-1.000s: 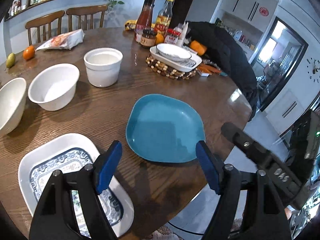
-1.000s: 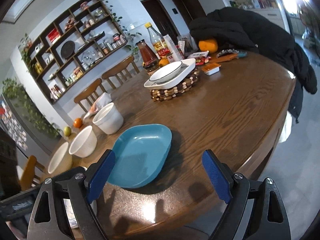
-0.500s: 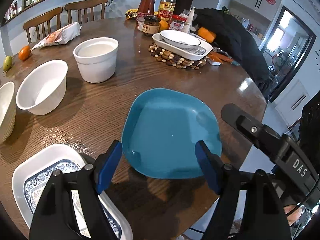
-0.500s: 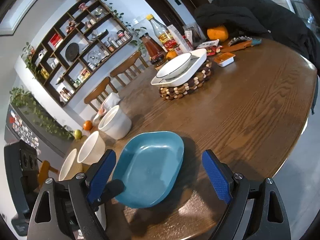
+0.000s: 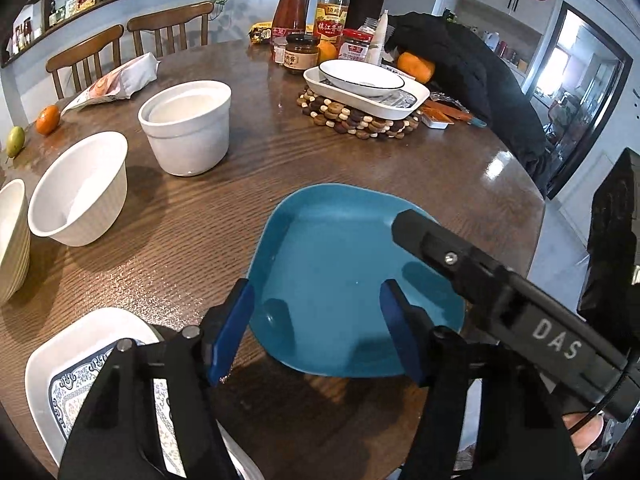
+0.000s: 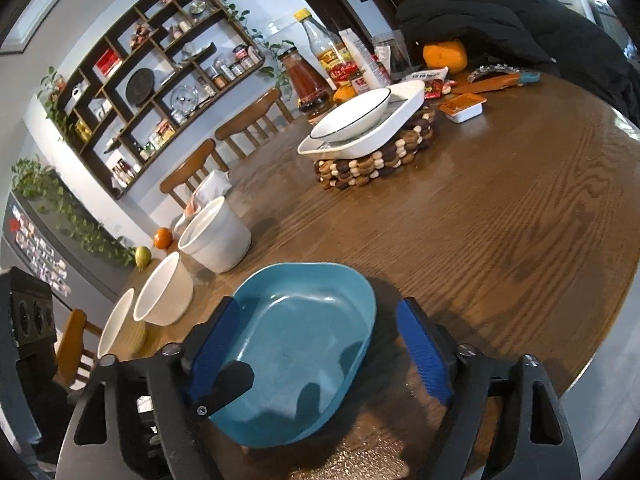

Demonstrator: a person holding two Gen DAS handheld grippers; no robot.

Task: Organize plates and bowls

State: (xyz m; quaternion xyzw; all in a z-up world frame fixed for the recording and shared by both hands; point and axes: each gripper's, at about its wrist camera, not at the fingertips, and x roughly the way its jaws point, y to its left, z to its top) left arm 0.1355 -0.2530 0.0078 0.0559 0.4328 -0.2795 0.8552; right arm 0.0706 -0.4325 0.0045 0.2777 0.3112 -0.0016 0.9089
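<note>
The blue plate [image 5: 340,272] lay flat on the wooden tabletop [image 5: 360,160], near the edge closest to both cameras. The left gripper [image 5: 316,324] hung low over the near part of this plate, and its jaws stood wide apart, one blue pad at each side of the plate's near rim; I cannot tell if the pads touched it. The right gripper [image 6: 320,352] was at the same plate from the other side, its jaws also apart, and the plate's near end sat between its two blue pads. In the left wrist view the black body of the right gripper crossed over the plate's right corner. Just left of the blue plate was a white plate with a blue pattern [image 5: 80,368], partly hidden under the left gripper. Further left stood a white bowl [image 5: 80,188], with a second, ribbed bowl [image 5: 12,236] beside it at the frame edge, and behind them a taller white pot [image 5: 188,124]. On the far side of the tabletop a beaded trivet [image 5: 356,118] carried a white rectangular dish [image 5: 404,100] with a black-rimmed white plate [image 5: 360,78] inside it. Bottles and jars [image 5: 316,24] stood behind the trivet.
</note>
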